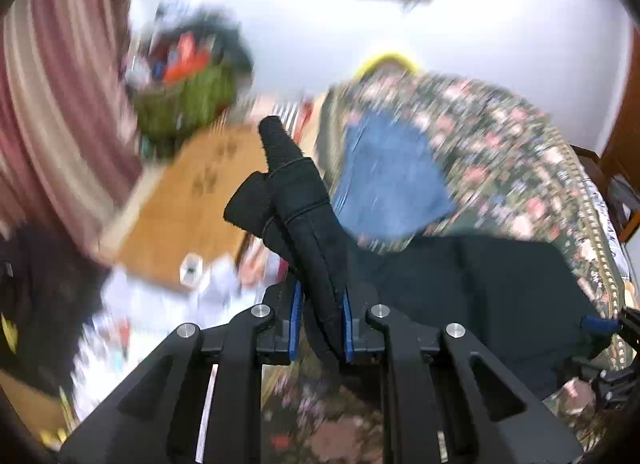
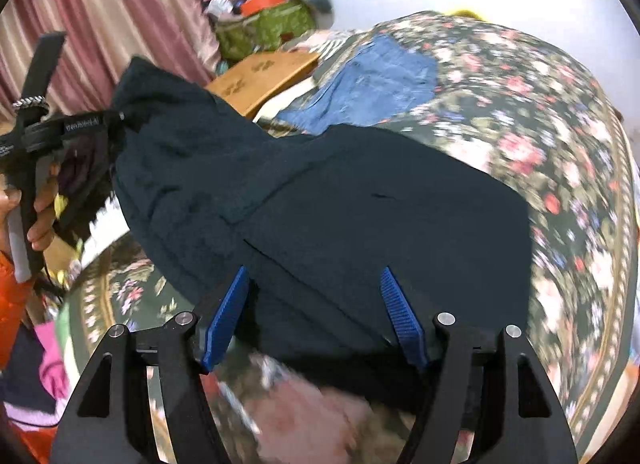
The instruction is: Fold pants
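Note:
Dark navy pants (image 2: 360, 204) lie spread on the floral bedspread (image 2: 540, 124). My left gripper (image 1: 320, 304) is shut on a bunched end of the pants (image 1: 288, 180), which sticks up between its blue pads (image 1: 296, 320). In the right wrist view the left gripper (image 2: 116, 120) holds that end lifted at the far left, with a person's hand (image 2: 40, 216) on its handle. My right gripper (image 2: 314, 276) stands open at the near edge of the pants. Its blue pads (image 2: 228, 316) are wide apart, with flat cloth spanning between them. One pad of the right gripper (image 1: 598, 324) shows at the right edge of the left wrist view.
Folded blue jeans (image 2: 376, 84) lie on the bedspread beyond the pants. A wooden board with paw prints (image 2: 264, 76) and a green basket (image 2: 264, 28) full of things stand at the far left by a striped pink curtain (image 2: 112, 16). A white wall rises behind.

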A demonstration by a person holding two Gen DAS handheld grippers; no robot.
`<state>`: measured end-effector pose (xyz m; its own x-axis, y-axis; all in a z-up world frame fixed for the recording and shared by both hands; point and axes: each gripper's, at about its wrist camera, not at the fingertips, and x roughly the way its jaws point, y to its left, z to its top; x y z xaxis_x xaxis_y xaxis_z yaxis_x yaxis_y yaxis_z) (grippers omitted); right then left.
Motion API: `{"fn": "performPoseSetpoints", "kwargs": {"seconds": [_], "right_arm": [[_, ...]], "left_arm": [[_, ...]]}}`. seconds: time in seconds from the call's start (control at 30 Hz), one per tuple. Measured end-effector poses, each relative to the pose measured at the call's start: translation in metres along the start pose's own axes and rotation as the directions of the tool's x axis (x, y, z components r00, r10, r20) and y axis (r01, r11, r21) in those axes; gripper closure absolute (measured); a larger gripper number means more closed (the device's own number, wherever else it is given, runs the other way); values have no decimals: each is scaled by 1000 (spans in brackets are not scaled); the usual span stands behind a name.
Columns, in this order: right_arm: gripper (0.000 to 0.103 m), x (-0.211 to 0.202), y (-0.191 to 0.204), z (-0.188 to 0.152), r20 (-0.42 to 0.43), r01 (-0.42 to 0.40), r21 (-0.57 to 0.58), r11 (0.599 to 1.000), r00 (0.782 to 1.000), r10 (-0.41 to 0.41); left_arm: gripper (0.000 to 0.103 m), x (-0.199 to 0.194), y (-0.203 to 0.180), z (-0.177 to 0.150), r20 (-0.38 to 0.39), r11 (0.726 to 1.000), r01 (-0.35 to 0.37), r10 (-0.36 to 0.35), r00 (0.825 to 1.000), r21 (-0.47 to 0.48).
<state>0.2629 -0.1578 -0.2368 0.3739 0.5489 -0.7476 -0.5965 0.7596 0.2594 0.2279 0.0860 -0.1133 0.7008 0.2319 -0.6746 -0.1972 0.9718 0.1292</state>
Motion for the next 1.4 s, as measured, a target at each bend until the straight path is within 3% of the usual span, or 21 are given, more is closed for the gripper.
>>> {"fn": "performPoseSetpoints", "kwargs": {"seconds": [0.13, 0.27, 0.37, 0.5, 0.7, 0.77, 0.83, 0.9, 0.93, 1.07, 1.17, 1.27, 1.4], "right_arm": [[38, -26, -24, -20, 25, 38, 68, 997, 999, -39], [38, -39, -44, -38, 25, 97, 104, 990, 995, -100], [38, -47, -59, -50, 26, 94, 152, 984, 995, -99], [38, -57, -73, -64, 41, 95, 209, 973, 994, -105], [38, -67, -75, -79, 47, 97, 236, 967, 993, -111], [38, -69, -75, -82, 50, 94, 240, 966, 993, -109], [38, -71, -74, -84, 51, 100, 237, 966, 992, -115], [38, -72, -72, -84, 56, 109, 231, 967, 991, -125], [38, -72, -71, -84, 57, 110, 231, 967, 990, -126], [38, -74, -67, -80, 70, 122, 228, 966, 987, -141], [37, -74, -63, -76, 78, 127, 218, 968, 986, -146], [37, -72, -57, -70, 83, 143, 191, 971, 983, -161], [36, -68, -50, -62, 90, 154, 158, 975, 981, -170]], "left_arm": [[88, -28, -53, 34, 121, 993, 54, -66, 990, 102], [89, -31, -114, 58, 117, 969, 182, -202, 972, 165], [89, -25, -158, 60, 72, 940, 265, -286, 956, 213], [89, -8, -215, 41, -55, 883, 396, -396, 917, 253], [88, 26, -265, -2, -251, 839, 474, -414, 875, 269], [87, 27, -268, -10, -273, 833, 469, -398, 876, 292], [70, 24, -274, -16, -286, 822, 462, -379, 880, 334], [36, 23, -278, -19, -323, 797, 492, -390, 862, 351], [33, 23, -279, -20, -325, 791, 505, -404, 855, 345], [27, 8, -269, -10, -275, 803, 485, -407, 871, 348], [13, -1, -248, 7, -230, 813, 492, -437, 869, 312], [5, 3, -226, 25, -148, 845, 434, -408, 901, 312], [4, 41, -196, 47, -102, 902, 307, -290, 952, 304]]}}
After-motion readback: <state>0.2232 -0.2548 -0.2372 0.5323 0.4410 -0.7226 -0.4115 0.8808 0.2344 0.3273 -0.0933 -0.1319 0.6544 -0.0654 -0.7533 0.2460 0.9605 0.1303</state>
